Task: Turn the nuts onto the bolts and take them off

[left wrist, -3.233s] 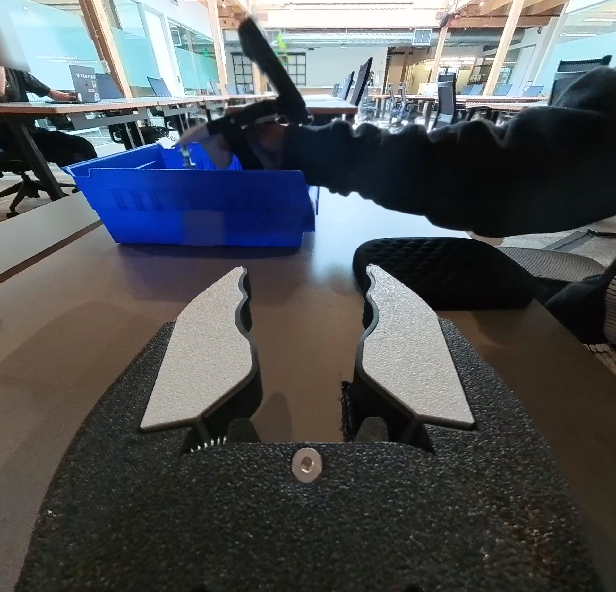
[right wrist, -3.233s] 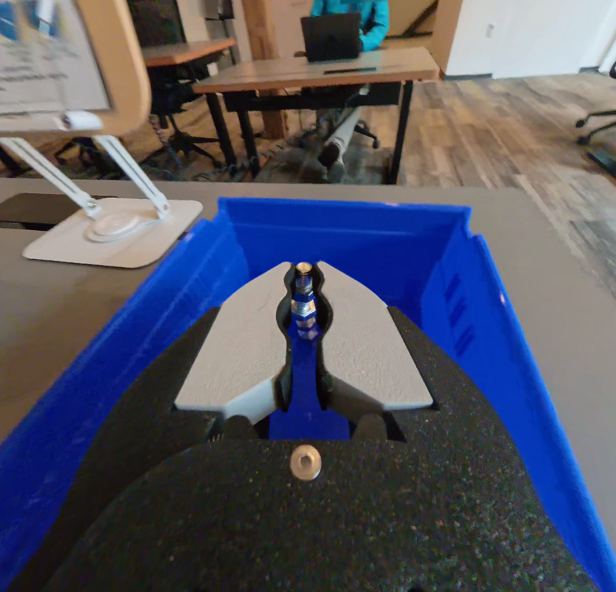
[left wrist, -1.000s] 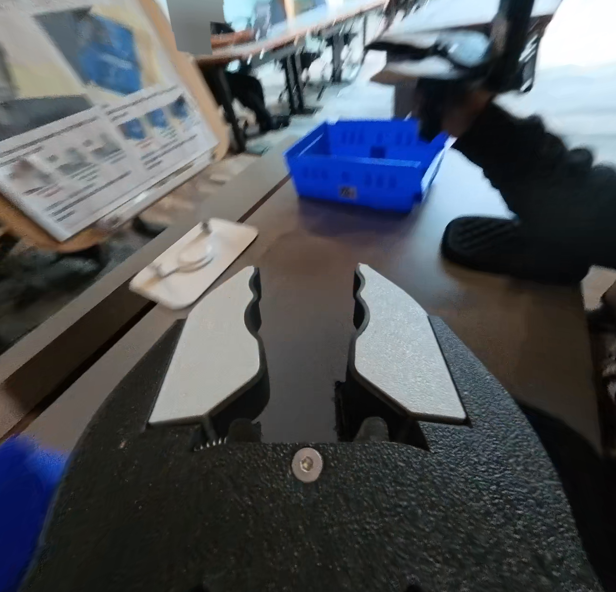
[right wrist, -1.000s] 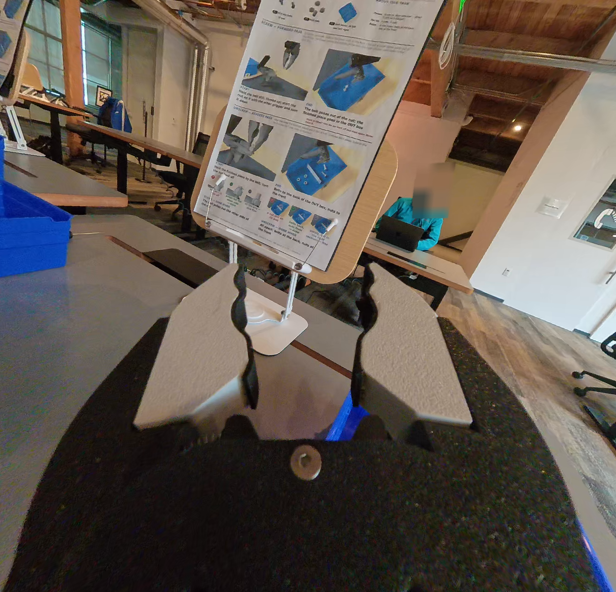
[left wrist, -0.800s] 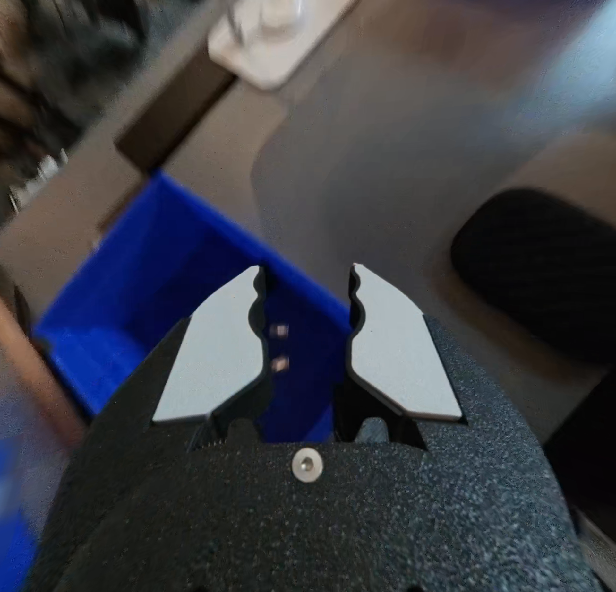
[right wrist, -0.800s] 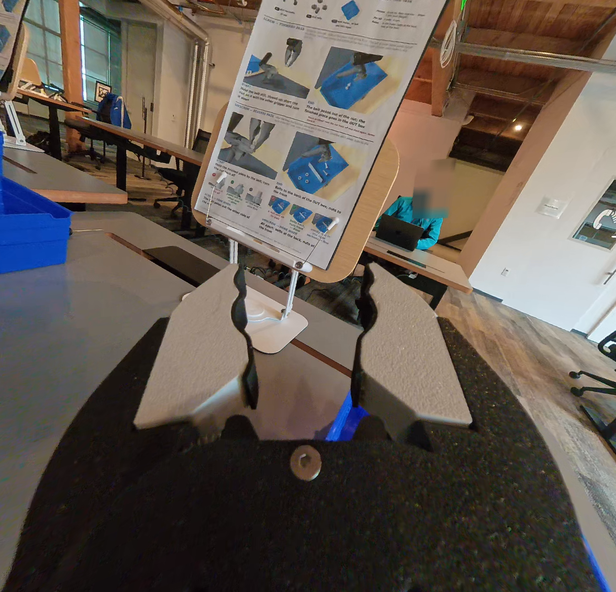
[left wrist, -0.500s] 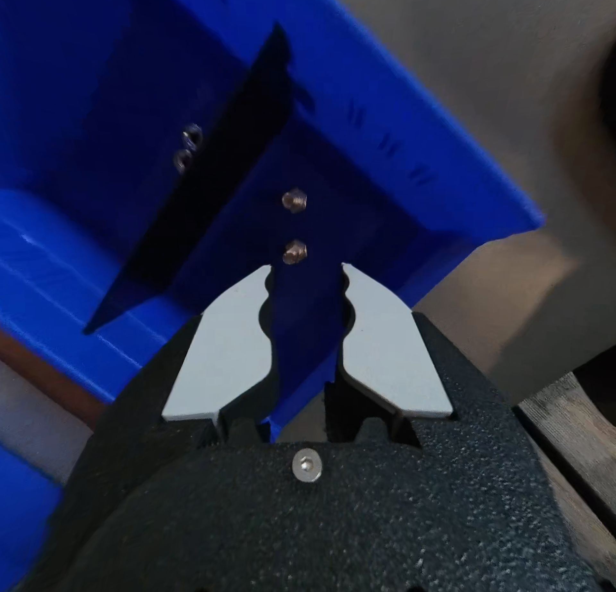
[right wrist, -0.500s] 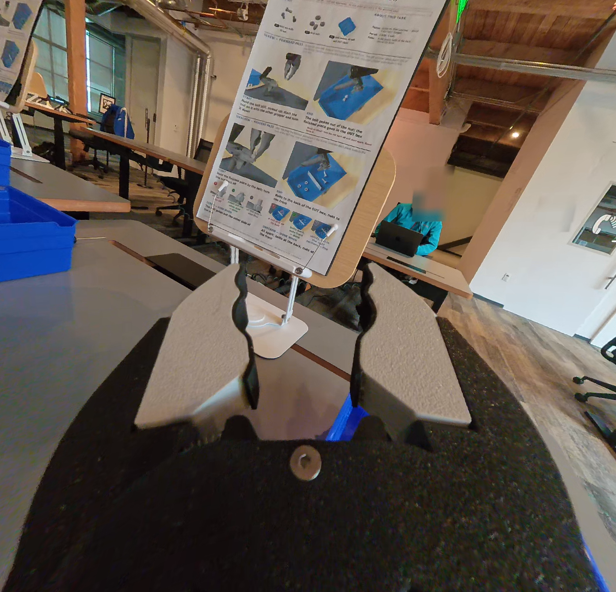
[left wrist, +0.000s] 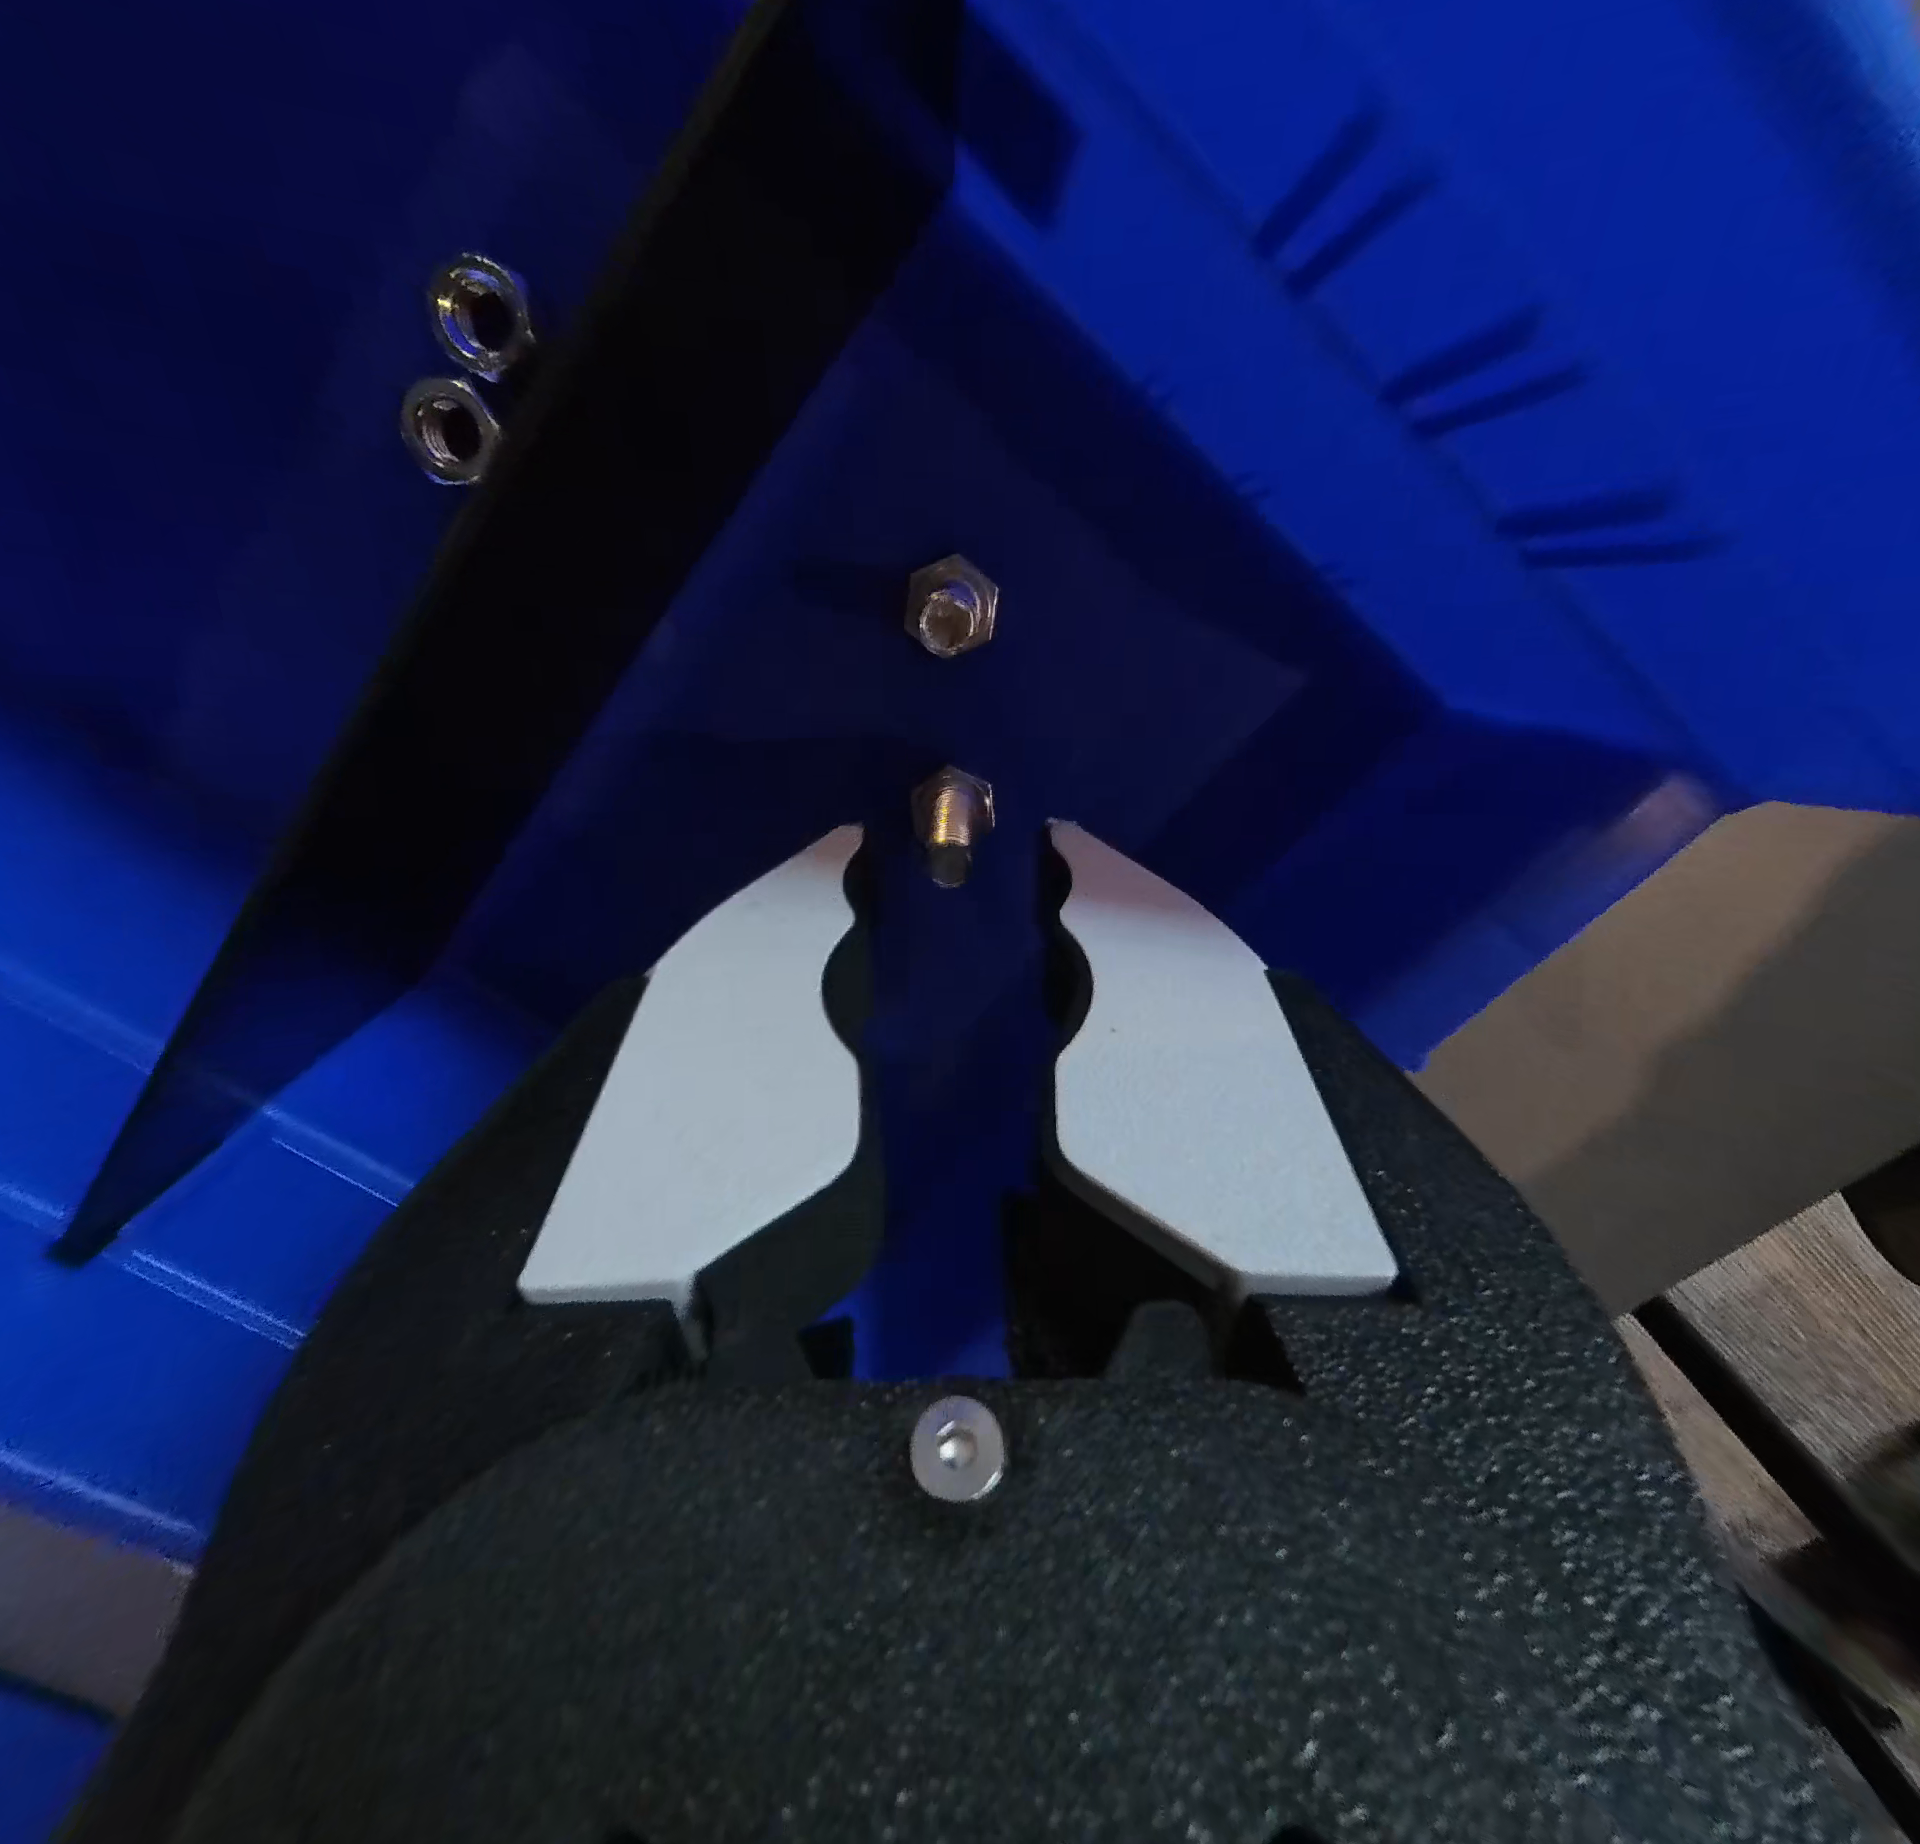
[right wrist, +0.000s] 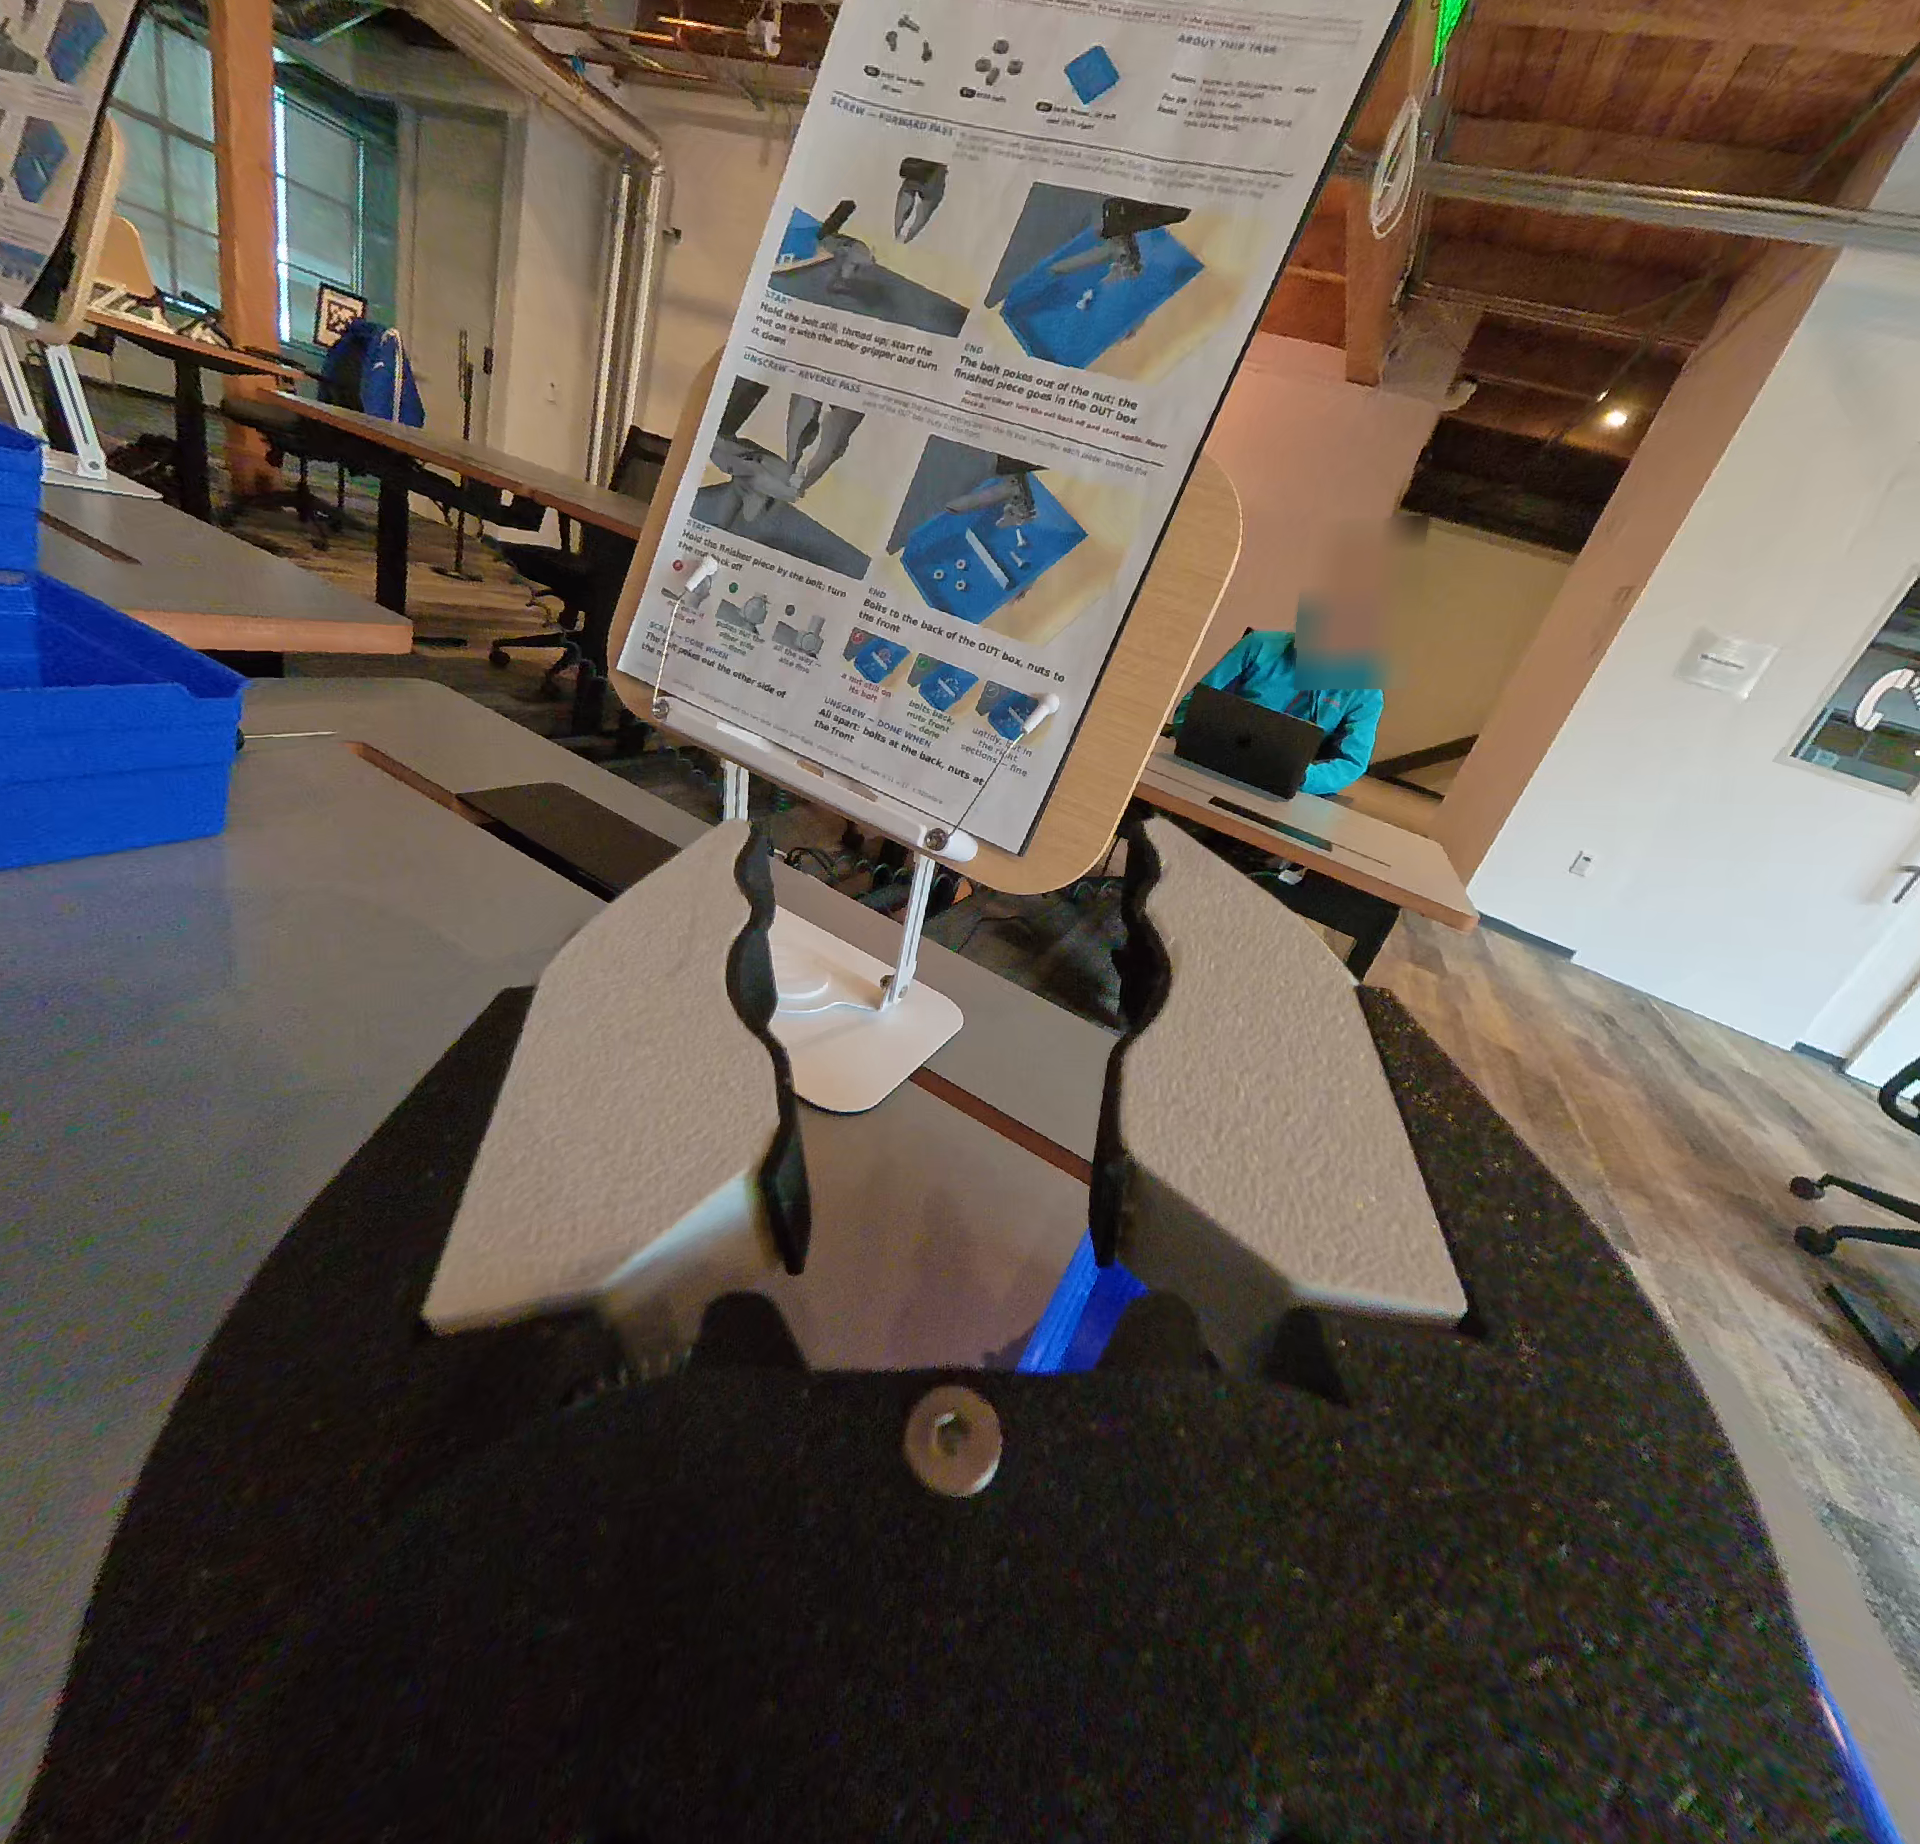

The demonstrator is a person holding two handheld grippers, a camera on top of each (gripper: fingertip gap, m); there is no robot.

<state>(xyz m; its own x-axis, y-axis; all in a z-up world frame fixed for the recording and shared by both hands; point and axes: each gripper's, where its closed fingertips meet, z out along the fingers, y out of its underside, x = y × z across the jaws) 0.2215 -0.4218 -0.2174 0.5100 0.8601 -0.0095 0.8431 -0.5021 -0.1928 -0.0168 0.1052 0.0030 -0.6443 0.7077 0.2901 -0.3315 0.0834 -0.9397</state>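
The left claw (left wrist: 954,838) points steeply downward, its two pale grey fingers (left wrist: 717,1088) set apart with a clear gap running between their notched inner edges, and nothing is pinched between them. Its black textured body fills the lower part of the left wrist view. The right claw (right wrist: 940,859) is held nearly level, aimed forward and tilted slightly up, with its grey fingers (right wrist: 634,1098) spread wider than the left pair and nothing between them. Its black body likewise fills the bottom of the right wrist view.
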